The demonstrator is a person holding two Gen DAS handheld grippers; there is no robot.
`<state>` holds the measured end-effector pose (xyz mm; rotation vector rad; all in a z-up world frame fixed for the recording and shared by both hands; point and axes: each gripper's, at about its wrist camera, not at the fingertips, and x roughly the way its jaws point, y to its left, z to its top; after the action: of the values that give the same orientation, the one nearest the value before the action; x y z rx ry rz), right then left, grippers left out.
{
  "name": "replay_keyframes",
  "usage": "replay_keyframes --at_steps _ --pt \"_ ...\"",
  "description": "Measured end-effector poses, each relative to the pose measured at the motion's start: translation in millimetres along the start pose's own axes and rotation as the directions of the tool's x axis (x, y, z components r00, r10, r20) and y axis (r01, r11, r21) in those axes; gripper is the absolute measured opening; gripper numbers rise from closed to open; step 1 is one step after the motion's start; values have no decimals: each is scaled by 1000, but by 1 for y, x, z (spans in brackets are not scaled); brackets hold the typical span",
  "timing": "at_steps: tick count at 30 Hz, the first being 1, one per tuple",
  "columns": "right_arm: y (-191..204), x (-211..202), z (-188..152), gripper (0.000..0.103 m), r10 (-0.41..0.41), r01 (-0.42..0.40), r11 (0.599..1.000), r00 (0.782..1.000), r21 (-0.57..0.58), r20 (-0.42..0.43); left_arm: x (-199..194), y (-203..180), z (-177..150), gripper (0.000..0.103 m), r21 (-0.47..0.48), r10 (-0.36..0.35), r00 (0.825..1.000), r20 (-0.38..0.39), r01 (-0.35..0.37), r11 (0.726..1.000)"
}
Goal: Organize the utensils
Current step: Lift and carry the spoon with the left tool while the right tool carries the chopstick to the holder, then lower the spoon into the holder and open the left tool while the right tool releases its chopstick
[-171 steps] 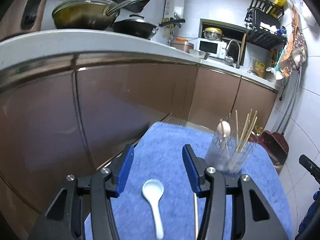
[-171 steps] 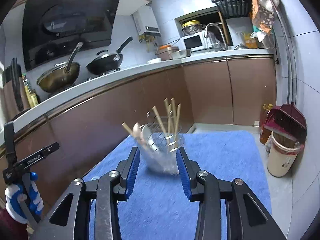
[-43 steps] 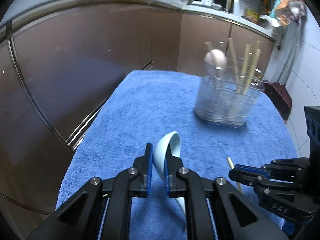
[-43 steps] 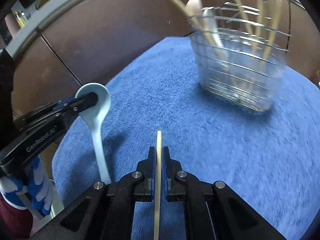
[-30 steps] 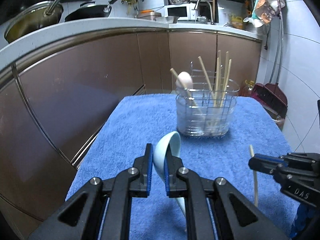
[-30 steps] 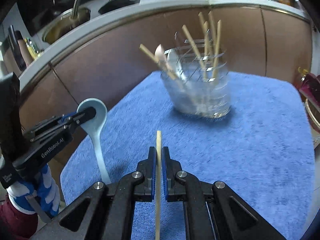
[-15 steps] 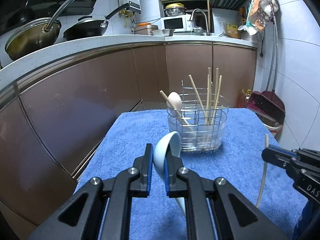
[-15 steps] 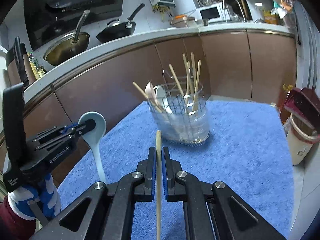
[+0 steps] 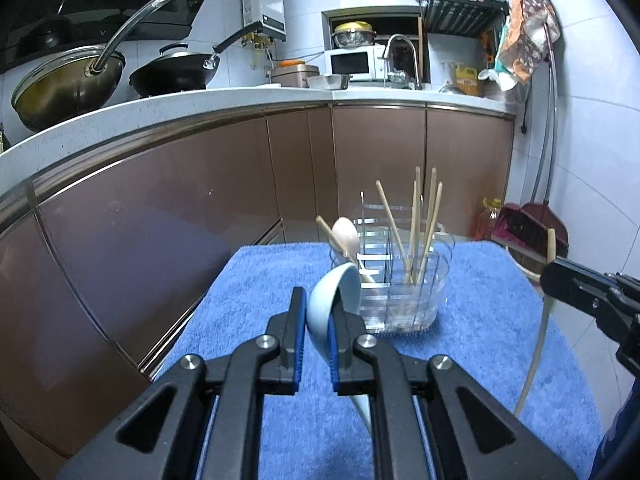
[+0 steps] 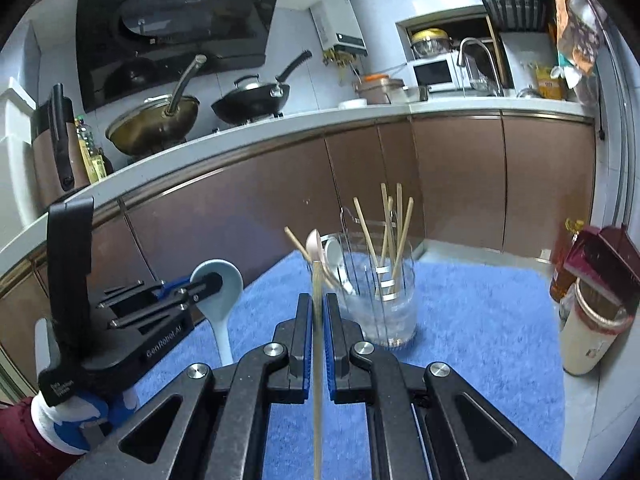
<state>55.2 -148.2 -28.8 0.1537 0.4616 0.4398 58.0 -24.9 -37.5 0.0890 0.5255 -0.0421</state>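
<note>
- Pale-blue spoon [image 9: 334, 300] is pinched by its bowl in the left claw [image 9: 317, 334]; the right claw [image 10: 316, 330] pinches a chopstick [image 10: 317, 360]; both are held short of the clear holder [image 9: 400, 292].
- Lift each above the rim, tip it upright, then let go; one at a time.
- Blue towel [image 9: 480, 340] covers the tabletop; brown cabinets [image 9: 160, 216] stand behind.

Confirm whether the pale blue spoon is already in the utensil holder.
No: the left claw grips the spoon by its bowl, short of the holder on the blue towel.
</note>
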Motion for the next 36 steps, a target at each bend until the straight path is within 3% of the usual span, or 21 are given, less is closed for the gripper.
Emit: replay_keyframes --at_steps 8,13,19,26,36 --pt "3 2 42 6 14 -11 999 995 -34 104 -10 21 45 9 -69 -33 995 89 39 997" --pt "3 7 70 6 11 -1 999 981 -48 192 -10 34 77 9 -134 -48 984 171 72 988" --pt "-4 29 99 6 -23 38 998 960 -50 279 15 24 110 9 -155 -33 970 242 72 985" --pt "-13 66 115 6 -70 94 993 950 -65 306 68 2 121 9 -141 9 970 245 26 990" --pt "-35 109 103 6 -145 162 986 946 -39 289 125 -3 105 9 -184 65 978 197 -28 983"
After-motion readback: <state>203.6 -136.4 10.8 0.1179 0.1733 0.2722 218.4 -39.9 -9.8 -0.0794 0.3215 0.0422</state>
